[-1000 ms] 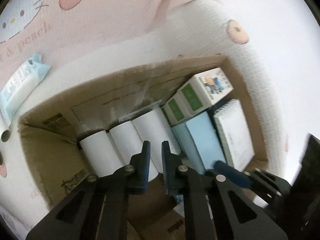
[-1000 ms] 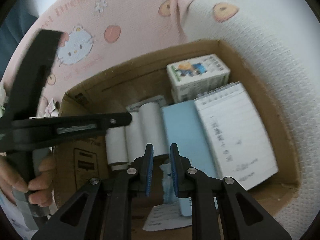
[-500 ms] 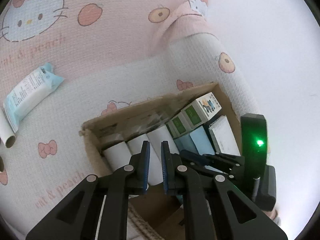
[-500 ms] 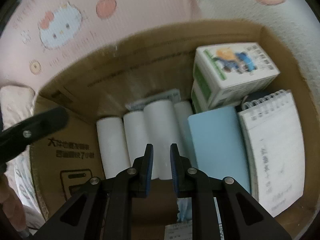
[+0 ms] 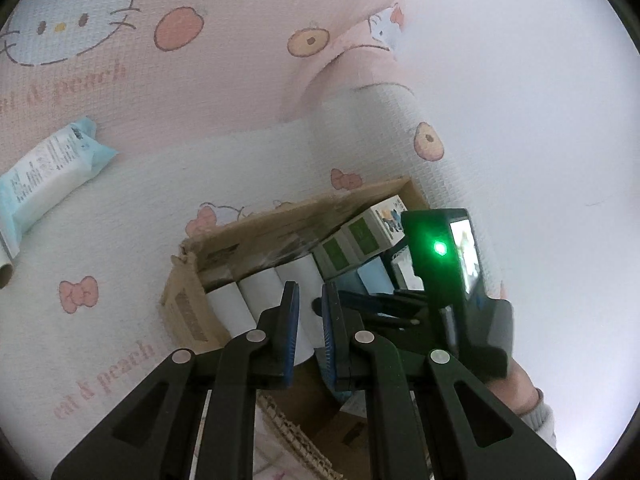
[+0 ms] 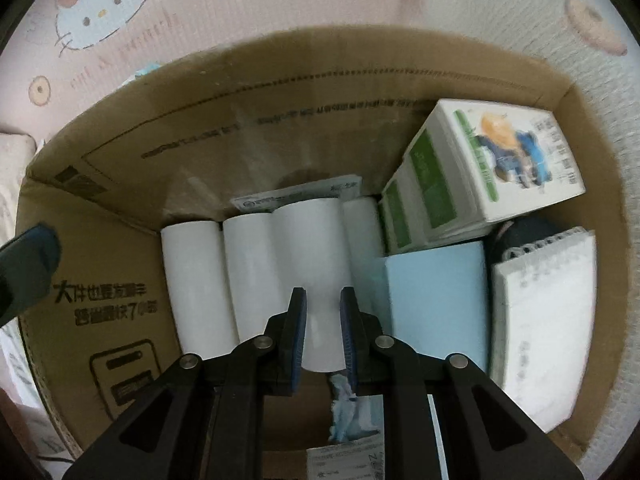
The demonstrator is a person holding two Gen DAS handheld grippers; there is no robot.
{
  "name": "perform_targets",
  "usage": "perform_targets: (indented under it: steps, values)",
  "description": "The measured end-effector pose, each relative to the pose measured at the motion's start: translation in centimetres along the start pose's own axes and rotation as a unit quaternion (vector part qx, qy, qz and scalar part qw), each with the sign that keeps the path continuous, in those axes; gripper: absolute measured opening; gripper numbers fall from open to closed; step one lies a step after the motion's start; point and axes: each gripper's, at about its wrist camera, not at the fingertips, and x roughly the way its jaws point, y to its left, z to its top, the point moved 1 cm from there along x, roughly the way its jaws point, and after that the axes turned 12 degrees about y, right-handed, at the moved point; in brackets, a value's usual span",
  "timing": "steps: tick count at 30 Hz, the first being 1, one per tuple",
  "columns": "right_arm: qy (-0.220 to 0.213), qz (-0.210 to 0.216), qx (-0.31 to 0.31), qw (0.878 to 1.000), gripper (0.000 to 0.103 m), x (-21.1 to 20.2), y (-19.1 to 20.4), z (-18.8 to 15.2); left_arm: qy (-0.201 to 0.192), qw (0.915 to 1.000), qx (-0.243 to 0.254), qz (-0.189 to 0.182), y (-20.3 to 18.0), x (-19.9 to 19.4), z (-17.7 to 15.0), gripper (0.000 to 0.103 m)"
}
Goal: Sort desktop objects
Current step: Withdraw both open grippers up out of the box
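While poised low inside cardboard box (image 6: 280,92), right gripper (image 6: 323,332) with jaws just widened slightly, empty, over white rolls (image 6: 308,264); left gripper (image 5: 310,332) nearly closed, empty. Next: likely fetching wipes packet (image 5: 48,176) outside.

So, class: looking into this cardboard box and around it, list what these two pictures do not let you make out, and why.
- Dark object, right wrist view: mostly hidden behind the blue pad and spiral notebook; unidentifiable.
- Flat printed packet, right wrist view: white rolls cover most of it.
- Cardboard tube, left wrist view: cut off by the picture edge.
- Print on the green-and-white boxes, right wrist view: blurred, unreadable.
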Motion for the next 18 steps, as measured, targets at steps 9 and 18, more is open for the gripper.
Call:
perform_targets:
  steps: [9,18]
  values:
    - [0.006,0.006,0.01,1.0,0.019,-0.1,0.3,-0.2,-0.013,0.9998,0.009,0.012,0.0,-1.7,-0.6,0.016]
    - [-0.083,0.023,-0.009,0.996,0.019,-6.7,2.5,-4.8,-0.04,0.9989,0.021,0.009,-0.6,-4.2,-2.4,0.034]
